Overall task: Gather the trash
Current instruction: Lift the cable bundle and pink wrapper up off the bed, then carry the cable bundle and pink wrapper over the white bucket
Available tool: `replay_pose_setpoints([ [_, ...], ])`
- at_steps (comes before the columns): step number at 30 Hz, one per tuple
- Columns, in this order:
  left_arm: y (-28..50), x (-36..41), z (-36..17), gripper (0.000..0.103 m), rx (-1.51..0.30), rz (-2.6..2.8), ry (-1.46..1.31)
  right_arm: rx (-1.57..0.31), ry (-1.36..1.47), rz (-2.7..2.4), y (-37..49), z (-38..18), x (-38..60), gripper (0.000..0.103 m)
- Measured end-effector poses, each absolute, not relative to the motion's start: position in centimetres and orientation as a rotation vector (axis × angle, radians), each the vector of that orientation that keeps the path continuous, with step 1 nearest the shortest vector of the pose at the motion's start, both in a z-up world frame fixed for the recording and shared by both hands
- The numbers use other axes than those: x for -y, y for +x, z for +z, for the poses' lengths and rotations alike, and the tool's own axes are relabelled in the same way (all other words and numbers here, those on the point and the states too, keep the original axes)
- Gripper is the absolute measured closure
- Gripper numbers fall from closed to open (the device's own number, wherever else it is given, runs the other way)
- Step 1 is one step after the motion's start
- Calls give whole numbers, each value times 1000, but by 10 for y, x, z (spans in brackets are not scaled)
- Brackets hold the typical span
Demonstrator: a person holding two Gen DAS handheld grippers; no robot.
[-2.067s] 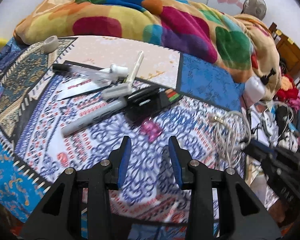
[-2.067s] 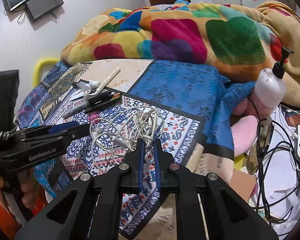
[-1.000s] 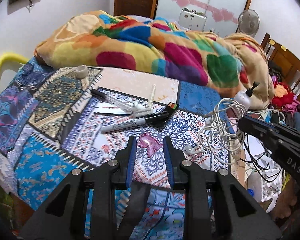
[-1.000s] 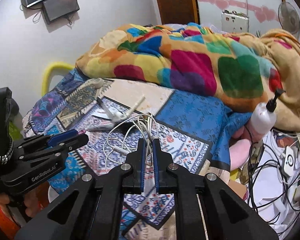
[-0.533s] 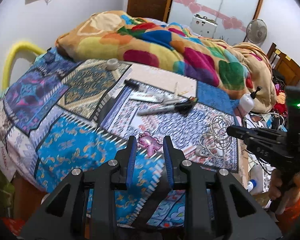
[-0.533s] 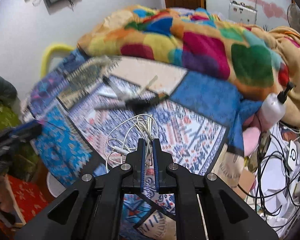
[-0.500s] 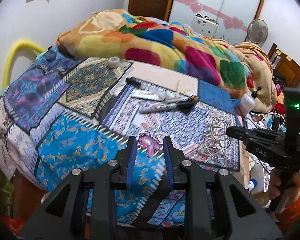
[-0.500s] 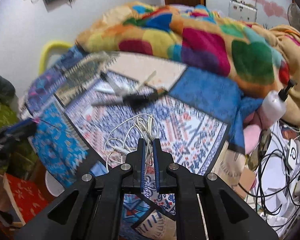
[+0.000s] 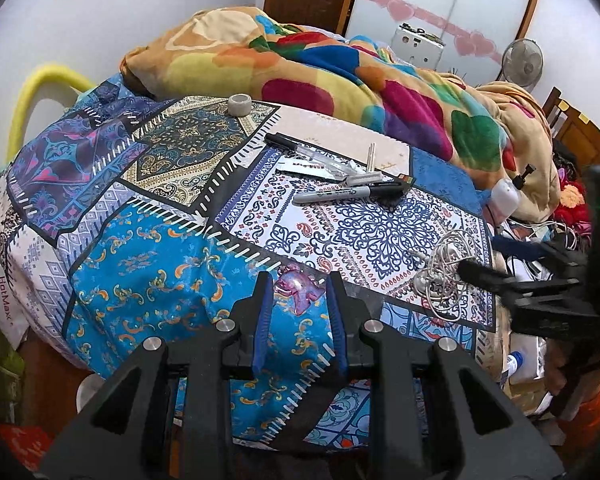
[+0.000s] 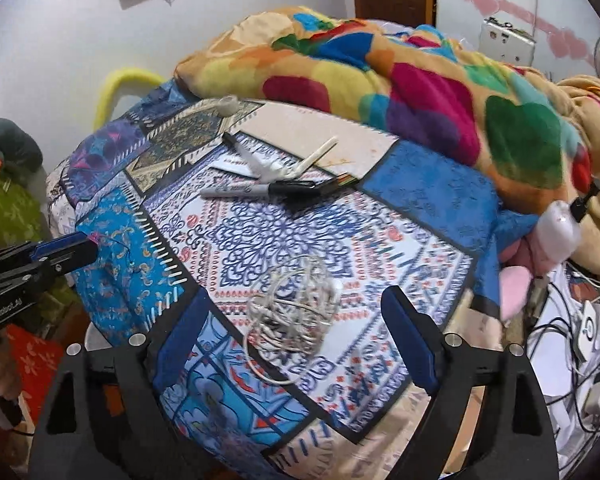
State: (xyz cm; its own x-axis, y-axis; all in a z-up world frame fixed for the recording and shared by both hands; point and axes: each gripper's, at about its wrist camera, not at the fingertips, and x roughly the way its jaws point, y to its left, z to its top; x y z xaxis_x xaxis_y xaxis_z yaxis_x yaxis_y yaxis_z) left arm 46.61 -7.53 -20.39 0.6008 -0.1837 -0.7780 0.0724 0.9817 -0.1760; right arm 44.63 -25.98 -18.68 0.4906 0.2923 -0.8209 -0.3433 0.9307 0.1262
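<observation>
Since half a second ago the right gripper [image 10: 296,320] has let go of the white cable tangle [image 10: 294,306]: its fingers, then pinched together on the cord, now stand wide apart, and the loose coil lies between them on the bed, near its edge. The left gripper [image 9: 299,286] has kept its hold, its blue-padded fingers set narrowly on a crinkled pink wrapper [image 9: 298,284], glossy and translucent, carried just above the bed's near edge.

The bedsheet [image 9: 148,264] is a smooth patchwork print of bright blue, navy paisley and cream panels with dark borders. Farther back on it lie a grey marker with a black cap [image 9: 340,193], a slim black-capped pen [image 9: 296,145], a white plastic stick [image 10: 318,155], and a small roll of tape [image 9: 240,103]. Behind them a plush blanket [image 9: 340,68] with large colored hearts is heaped in soft folds. A white pump bottle [image 10: 560,228] sits at the bed's right side above a clutter of cables. The walls are pale; a brown door, heart-decorated panels and a standing fan [image 9: 522,62] close the room.
</observation>
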Motion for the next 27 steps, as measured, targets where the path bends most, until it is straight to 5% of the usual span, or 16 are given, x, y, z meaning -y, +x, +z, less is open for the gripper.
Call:
replay_pose_setpoints([
  [8, 462, 70, -201, 77, -911, -144, -133, -1062, -118, 332, 456, -229, 242, 21],
  [16, 456, 62, -198, 76, -904, -128, -155, -1024, -200, 340, 449, -224, 234, 78],
  [27, 424, 31, -175, 76, -866, -94, -183, -939, -187, 364, 421, -174, 208, 82],
])
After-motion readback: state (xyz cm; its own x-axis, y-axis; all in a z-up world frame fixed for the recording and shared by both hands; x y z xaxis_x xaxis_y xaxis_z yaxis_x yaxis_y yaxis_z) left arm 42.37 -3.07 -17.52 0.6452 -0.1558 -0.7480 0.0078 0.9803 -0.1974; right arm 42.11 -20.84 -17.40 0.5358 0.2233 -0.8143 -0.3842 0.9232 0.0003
